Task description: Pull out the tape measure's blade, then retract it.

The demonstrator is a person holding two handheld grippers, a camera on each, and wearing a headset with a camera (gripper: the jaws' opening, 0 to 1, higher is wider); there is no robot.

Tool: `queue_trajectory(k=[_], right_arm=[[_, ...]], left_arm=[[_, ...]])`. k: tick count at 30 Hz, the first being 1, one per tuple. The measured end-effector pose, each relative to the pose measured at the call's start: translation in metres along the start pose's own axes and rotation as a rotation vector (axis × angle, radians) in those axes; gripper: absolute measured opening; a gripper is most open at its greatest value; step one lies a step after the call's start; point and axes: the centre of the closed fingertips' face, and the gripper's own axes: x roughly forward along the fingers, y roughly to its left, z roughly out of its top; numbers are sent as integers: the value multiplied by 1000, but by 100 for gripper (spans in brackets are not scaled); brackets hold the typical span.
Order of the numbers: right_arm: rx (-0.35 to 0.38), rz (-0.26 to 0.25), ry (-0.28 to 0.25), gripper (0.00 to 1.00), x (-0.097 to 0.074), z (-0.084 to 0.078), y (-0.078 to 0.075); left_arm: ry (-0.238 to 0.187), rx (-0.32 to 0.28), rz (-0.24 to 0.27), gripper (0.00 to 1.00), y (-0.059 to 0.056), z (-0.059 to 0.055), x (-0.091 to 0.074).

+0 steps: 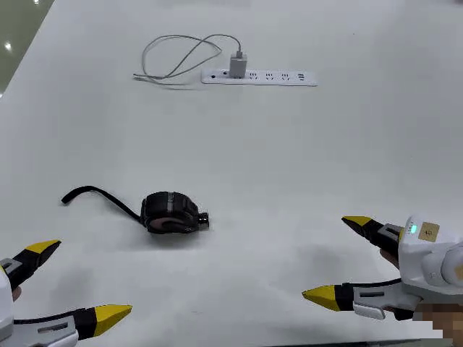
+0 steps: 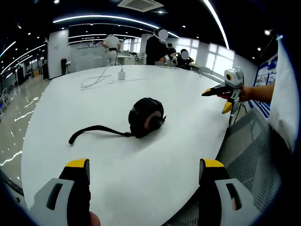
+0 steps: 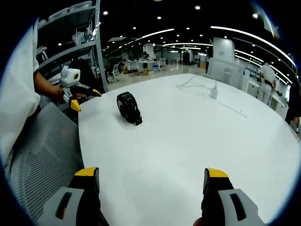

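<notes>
Tape measure [image 1: 171,212], black and round-bodied with a reddish side face, is resting on the smooth white table [image 1: 304,166]. It is sitting toward the near left, with its black strap [image 1: 98,196] curling away to the left. I am holding the left gripper [image 1: 90,278] near the front edge, its yellow-tipped jaws spread wide around nothing. The right gripper [image 1: 327,256] is hovering well apart to the right, jaws likewise spread. Only bare tabletop is lying between each gripper and the tape measure. Far across the table, a white power strip [image 1: 260,76] is carrying a white charger [image 1: 238,63], its thin pale cable [image 1: 177,59] looping off to the left. A grey mesh chair back [image 2: 249,141] is standing just beside the table edge.
</notes>
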Motion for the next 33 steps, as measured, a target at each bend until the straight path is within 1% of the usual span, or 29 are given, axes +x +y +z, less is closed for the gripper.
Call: queue_trajectory(k=[3, 9, 13, 17, 21, 26, 33], right_arm=[[4, -5, -1, 95, -2, -2, 0], [9, -12, 14, 99, -5, -11, 2], [18, -12, 18, 99, -9, -16, 5], [30, -15, 23, 99, -11, -20, 5], [37, -19, 26, 99, -12, -24, 6], [40, -18, 31, 99, -13, -27, 7], [42, -18, 28, 99, -13, -26, 8]], left_arm=[[1, 2, 5, 96, 2, -1, -2], [5, -5, 10, 97, 4, -5, -5], [4, 1, 10, 99, 5, -6, -6], [16, 30, 5, 99, 3, -8, -7], [15, 27, -1, 99, 1, -8, -6], [16, 38, -7, 99, -1, -7, -6], [13, 41, -13, 99, -2, -5, -6]])
